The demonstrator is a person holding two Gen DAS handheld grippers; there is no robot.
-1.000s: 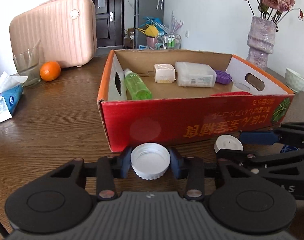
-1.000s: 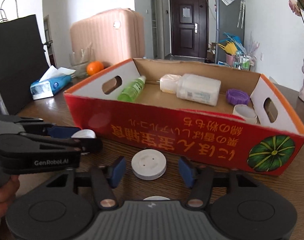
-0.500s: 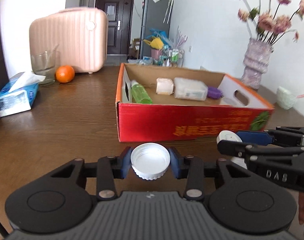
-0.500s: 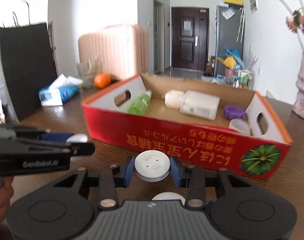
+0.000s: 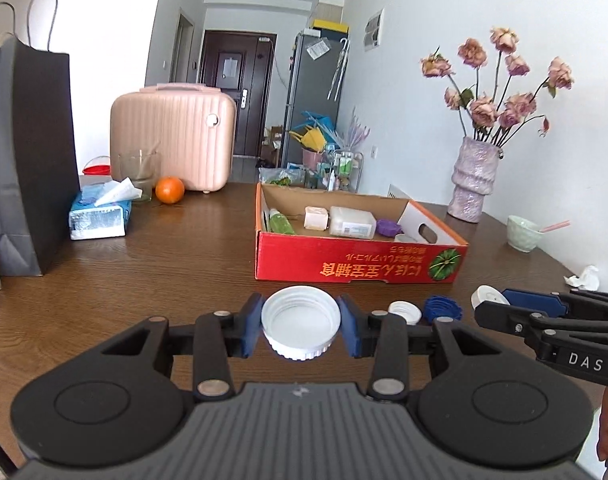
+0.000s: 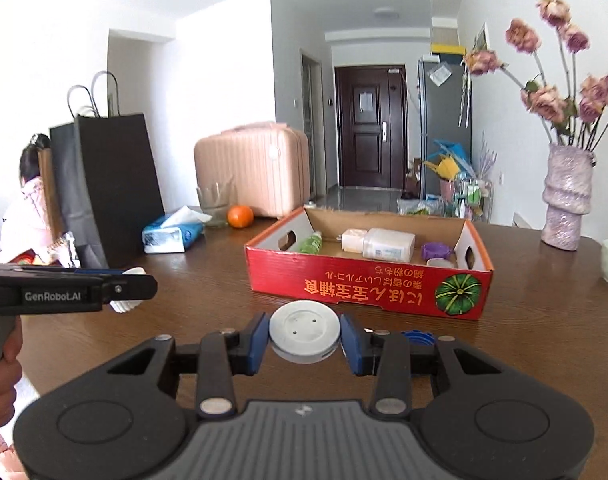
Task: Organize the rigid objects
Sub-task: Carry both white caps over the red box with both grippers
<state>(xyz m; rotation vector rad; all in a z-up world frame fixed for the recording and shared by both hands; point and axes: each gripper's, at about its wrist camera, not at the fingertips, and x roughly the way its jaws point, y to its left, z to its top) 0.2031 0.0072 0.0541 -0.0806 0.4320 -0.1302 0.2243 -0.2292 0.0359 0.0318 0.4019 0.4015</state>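
My left gripper (image 5: 301, 325) is shut on a white screw cap (image 5: 301, 322), open side up, held above the table short of the red cardboard box (image 5: 360, 268). My right gripper (image 6: 305, 338) is shut on a flat white round lid (image 6: 305, 336), also raised short of the box (image 6: 368, 290). The box holds a green bottle (image 5: 281, 222), a white bottle (image 5: 352, 222), a purple lid (image 5: 389, 227) and a white cap. On the table below lie a small white cap (image 5: 405, 312) and a blue cap (image 5: 443, 309).
A tissue pack (image 5: 100, 216), an orange (image 5: 169, 190), a glass and a pink case (image 5: 172, 136) stand at the back left, with a black paper bag (image 5: 24, 160) at the far left. A vase of flowers (image 5: 473, 184) and a bowl (image 5: 524, 233) stand at the right.
Both grippers have risen and pulled back from the box. The right gripper closed on the flat white lid and lifted it; the left kept hold of its cap.
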